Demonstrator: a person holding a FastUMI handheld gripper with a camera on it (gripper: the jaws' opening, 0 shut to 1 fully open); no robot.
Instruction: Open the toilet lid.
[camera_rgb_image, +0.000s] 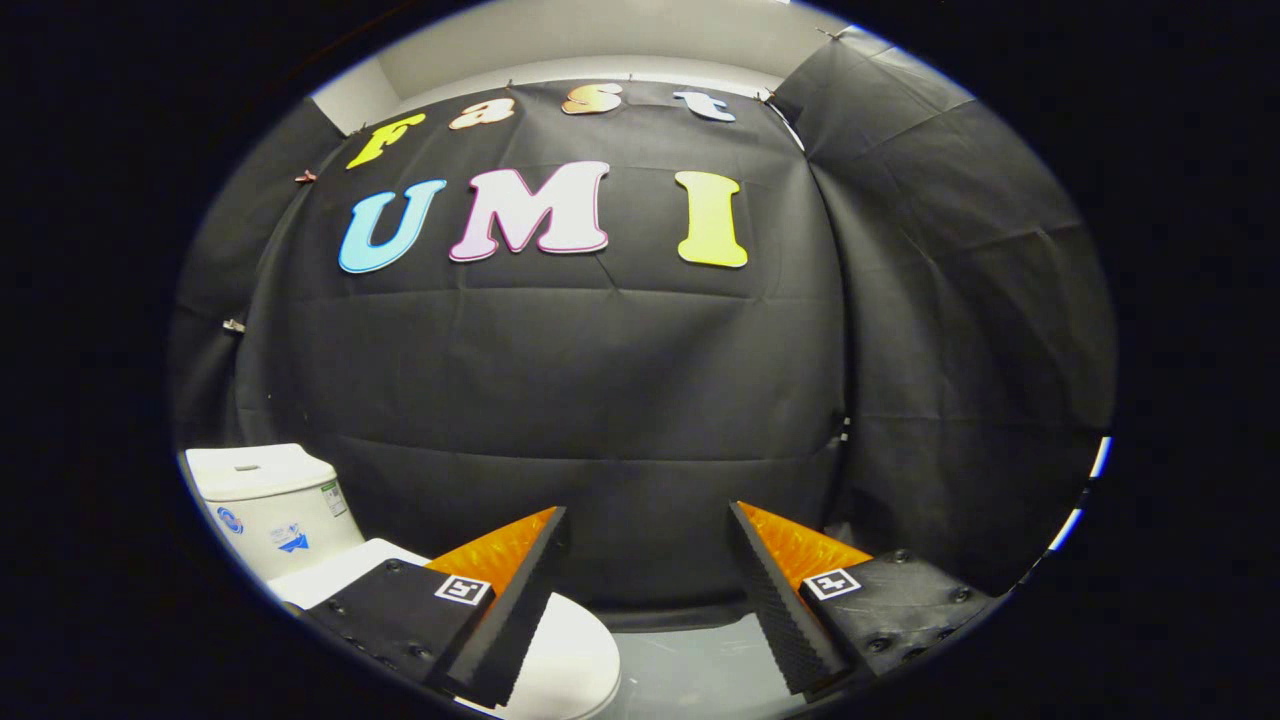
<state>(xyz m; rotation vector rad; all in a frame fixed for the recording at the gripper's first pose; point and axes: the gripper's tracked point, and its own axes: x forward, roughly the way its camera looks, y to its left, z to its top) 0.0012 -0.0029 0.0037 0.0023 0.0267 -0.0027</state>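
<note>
A white toilet stands low on the left, below my gripper (648, 520). Its tank (270, 505) rises against the black cloth wall, and the closed white lid (565, 660) lies flat in front of it. The left finger (510, 590) hangs over the lid and hides its middle. The right finger (775, 590) sits past the lid's right edge, over the floor. The fingers stand wide apart with nothing between them, and they are above the lid, not touching it.
Black cloth walls (600, 400) close the booth behind the toilet and on the right (960, 350). A pale floor (700, 670) shows to the right of the toilet bowl.
</note>
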